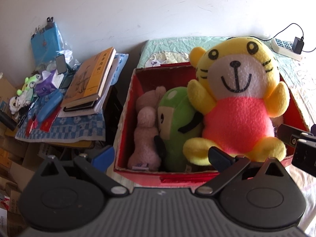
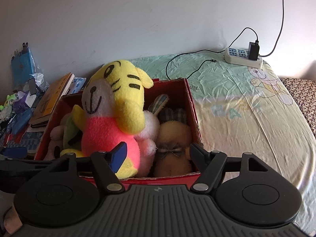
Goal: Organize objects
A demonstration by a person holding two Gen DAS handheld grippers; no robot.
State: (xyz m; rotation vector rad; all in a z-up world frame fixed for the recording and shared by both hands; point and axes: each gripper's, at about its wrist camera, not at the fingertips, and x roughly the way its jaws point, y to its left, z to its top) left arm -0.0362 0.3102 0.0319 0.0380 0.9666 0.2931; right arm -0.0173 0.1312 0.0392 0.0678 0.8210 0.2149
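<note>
The yellow tiger plush sits upright in the red box, beside the right gripper's spread jaws; left gripper also spread, empty.

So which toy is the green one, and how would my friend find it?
Look at the red cardboard box on the bed, full of soft toys. The green plush stands in its middle, squeezed between a pale pink bunny and the big yellow tiger in a pink shirt. It is the only green toy there, with a small face and black arms.
</note>
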